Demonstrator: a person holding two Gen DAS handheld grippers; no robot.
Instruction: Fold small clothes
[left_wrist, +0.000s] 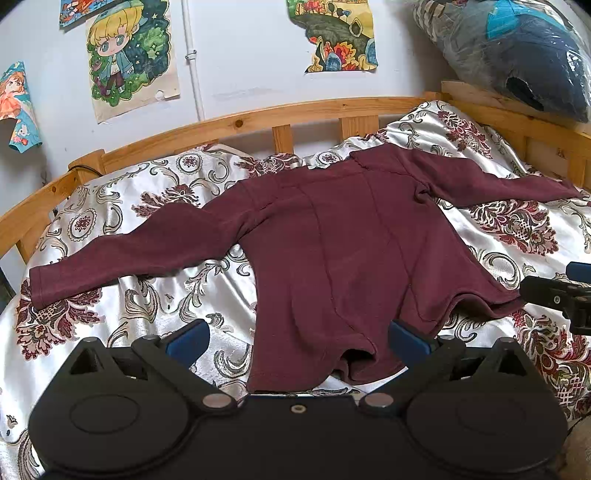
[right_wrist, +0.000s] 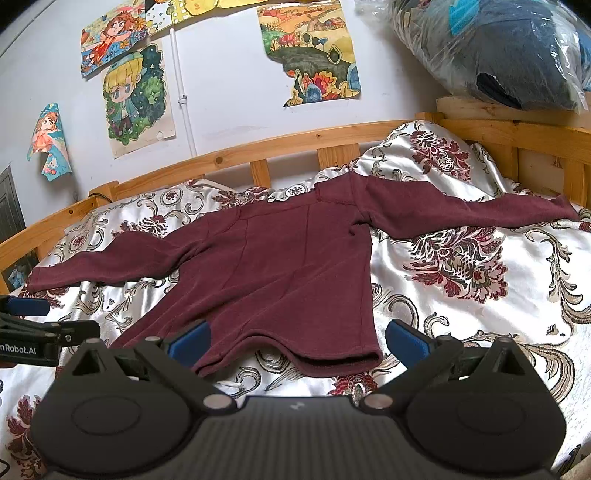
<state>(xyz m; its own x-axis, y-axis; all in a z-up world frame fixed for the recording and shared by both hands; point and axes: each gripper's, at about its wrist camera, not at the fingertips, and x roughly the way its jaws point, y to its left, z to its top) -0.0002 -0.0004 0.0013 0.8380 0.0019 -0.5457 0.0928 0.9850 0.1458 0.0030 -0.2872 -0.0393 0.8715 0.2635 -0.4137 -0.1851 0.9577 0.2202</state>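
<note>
A small maroon long-sleeved shirt (left_wrist: 332, 251) lies spread flat on the bed, both sleeves stretched out sideways, hem toward me. My left gripper (left_wrist: 297, 338) is open just above the left part of the hem, its blue fingertips (left_wrist: 188, 338) wide apart and holding nothing. In the right wrist view the same shirt (right_wrist: 280, 266) lies ahead. There my right gripper (right_wrist: 297, 338) is open over the hem's right corner, empty. The left gripper (right_wrist: 29, 321) shows at the left edge of that view, and the right gripper (left_wrist: 565, 291) at the right edge of the left wrist view.
A floral satin bedspread (left_wrist: 155, 306) covers the bed. A wooden rail (left_wrist: 258, 118) runs along the far side by a wall with cartoon posters (left_wrist: 129, 55). A plastic-wrapped dark bundle (left_wrist: 517, 51) sits at the back right corner.
</note>
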